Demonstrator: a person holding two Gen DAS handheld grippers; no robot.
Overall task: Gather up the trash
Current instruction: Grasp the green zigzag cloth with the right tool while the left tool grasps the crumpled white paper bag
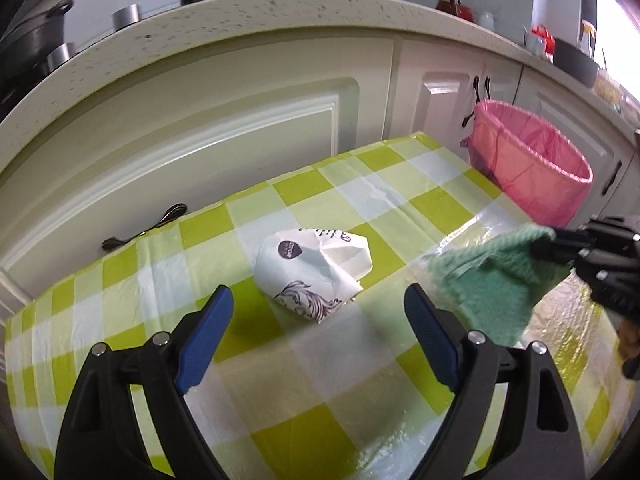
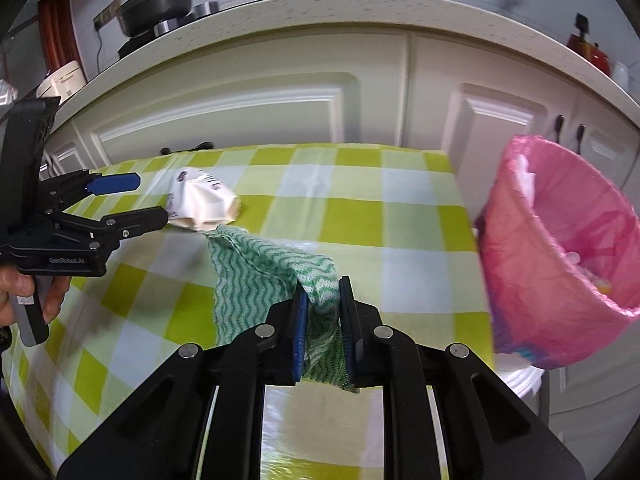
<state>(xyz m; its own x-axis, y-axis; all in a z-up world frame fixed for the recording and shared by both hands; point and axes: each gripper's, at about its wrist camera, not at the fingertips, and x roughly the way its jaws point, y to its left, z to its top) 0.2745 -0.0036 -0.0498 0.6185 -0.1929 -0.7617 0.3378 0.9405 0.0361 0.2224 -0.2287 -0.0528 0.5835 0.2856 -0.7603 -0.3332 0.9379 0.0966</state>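
Observation:
A crumpled white paper bag (image 1: pixel 314 270) with dark print lies on the green-checked tablecloth (image 1: pixel 280 380), just ahead of my left gripper (image 1: pixel 318 300), which is open and empty. In the right wrist view the bag (image 2: pixel 202 200) sits beside the left gripper (image 2: pixel 150 198). My right gripper (image 2: pixel 323 292) is shut on a green wavy-patterned cloth (image 2: pixel 256 276) that hangs above the table; the cloth also shows in the left wrist view (image 1: pixel 496 280). A bin with a pink liner (image 2: pixel 560 256) stands off the table's right edge and holds some trash.
White cabinet doors (image 1: pixel 240 132) and a speckled counter (image 1: pixel 280 8) with pots and a red kettle run behind the table. A black cable (image 1: pixel 144 228) lies at the table's far edge. A white plate-like object (image 2: pixel 520 380) sits below the bin.

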